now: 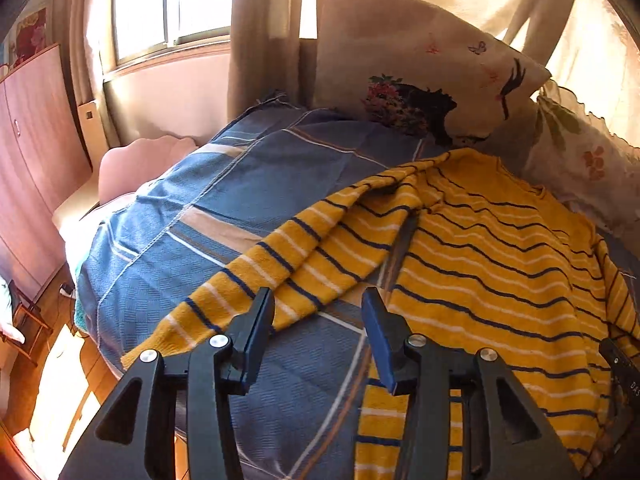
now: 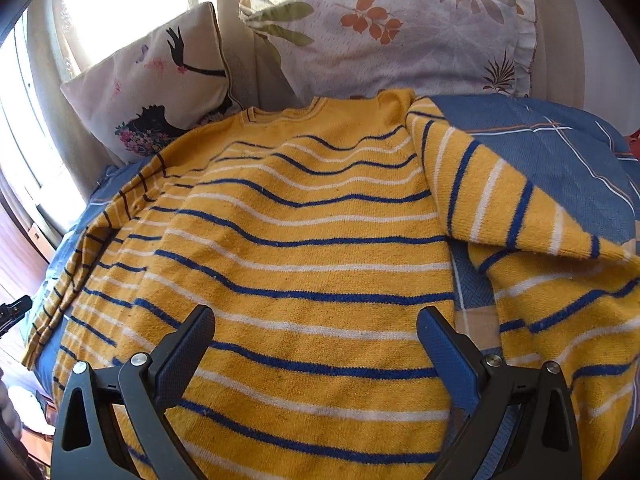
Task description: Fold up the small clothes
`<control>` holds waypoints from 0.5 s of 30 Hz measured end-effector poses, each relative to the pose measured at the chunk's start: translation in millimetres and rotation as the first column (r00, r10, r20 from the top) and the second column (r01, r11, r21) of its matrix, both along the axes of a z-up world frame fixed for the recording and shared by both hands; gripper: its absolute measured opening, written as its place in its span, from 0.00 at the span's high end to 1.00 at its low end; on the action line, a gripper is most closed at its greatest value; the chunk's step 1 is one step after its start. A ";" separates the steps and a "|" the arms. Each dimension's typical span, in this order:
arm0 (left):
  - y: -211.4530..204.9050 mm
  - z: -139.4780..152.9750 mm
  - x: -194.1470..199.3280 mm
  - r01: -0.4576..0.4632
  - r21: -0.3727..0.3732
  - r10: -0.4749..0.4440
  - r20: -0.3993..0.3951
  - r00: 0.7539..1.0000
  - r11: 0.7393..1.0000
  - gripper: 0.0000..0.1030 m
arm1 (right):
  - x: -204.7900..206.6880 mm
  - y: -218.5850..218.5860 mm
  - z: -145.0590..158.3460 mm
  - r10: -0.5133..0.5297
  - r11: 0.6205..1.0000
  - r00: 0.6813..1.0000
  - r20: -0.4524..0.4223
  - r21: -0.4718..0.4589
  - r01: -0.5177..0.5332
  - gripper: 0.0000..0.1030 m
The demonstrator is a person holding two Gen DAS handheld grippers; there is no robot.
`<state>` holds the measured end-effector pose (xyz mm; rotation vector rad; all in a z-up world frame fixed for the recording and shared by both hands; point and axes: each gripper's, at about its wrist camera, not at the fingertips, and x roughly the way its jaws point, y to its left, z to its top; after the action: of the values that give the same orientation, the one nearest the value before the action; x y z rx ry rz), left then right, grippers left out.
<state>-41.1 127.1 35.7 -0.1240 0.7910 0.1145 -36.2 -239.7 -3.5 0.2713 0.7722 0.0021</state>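
Yellow striped sweater point(image 2: 304, 240) lies spread flat on the bed point(image 1: 192, 216), sleeves out. Both claws are wide and empty — left claw point(image 1: 318, 300) over the left sleeve point(image 1: 280, 264), right claw point(image 2: 316, 320) above the body. Judged step: first fold; next, grip a sleeve.

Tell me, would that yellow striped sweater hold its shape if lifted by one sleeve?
Probably not. The sweater already ripples over the bedspread, so it would likely droop. Its sleeve looks thick and fuzzy, so probably grippy rather than slippery.
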 end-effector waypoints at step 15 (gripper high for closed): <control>-98.7 -9.8 -9.1 0.294 0.053 -0.294 -0.008 0.956 0.954 0.41 | -2.3 -91.3 5.1 -0.134 0.947 0.989 -0.056 -0.302 0.111 0.50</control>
<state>-50.3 28.4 25.9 0.0464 0.7978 -0.1467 -38.4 -331.0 1.6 0.0312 0.8184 -0.2425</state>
